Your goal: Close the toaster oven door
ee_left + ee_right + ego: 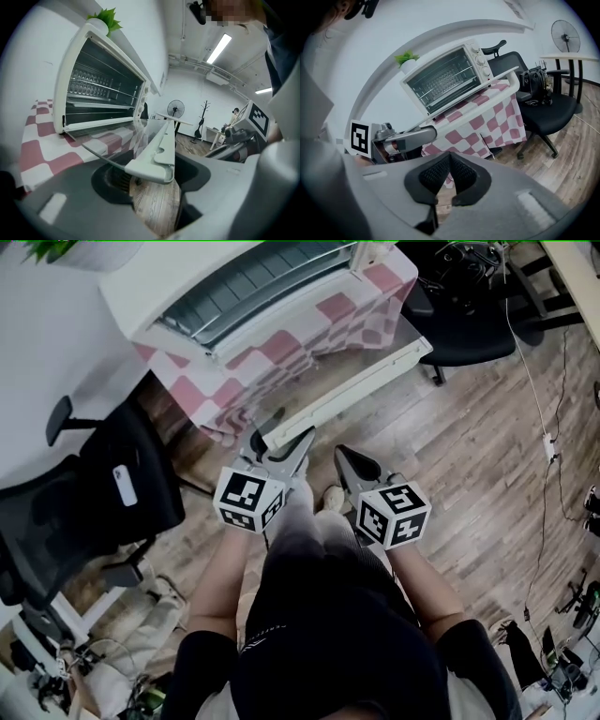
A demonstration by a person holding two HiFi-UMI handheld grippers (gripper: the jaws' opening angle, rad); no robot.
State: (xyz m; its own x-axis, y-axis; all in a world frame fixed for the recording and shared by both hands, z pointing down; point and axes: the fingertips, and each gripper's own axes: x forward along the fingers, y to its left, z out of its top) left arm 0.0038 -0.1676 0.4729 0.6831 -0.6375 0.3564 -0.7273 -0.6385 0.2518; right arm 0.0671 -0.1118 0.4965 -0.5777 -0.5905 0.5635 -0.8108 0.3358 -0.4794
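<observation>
The white toaster oven (234, 292) stands on a table under a red-and-white checked cloth (281, 367). Its glass door lies folded down flat, with the white handle bar (352, 390) at the front edge. In the left gripper view the handle's end (157, 157) lies between the jaws, which stand wide apart just below it. My left gripper (279, 448) is open. My right gripper (356, 463) hangs beside it, shut on nothing, with its pads (440, 176) pressed together. The right gripper view shows the oven (445, 77) with its interior racks exposed.
A black office chair (94, 493) stands at the left of the table and another (469, 334) at the right. A small green plant (407, 58) sits on top of the oven. The floor (487, 474) is wood, with cables at the right.
</observation>
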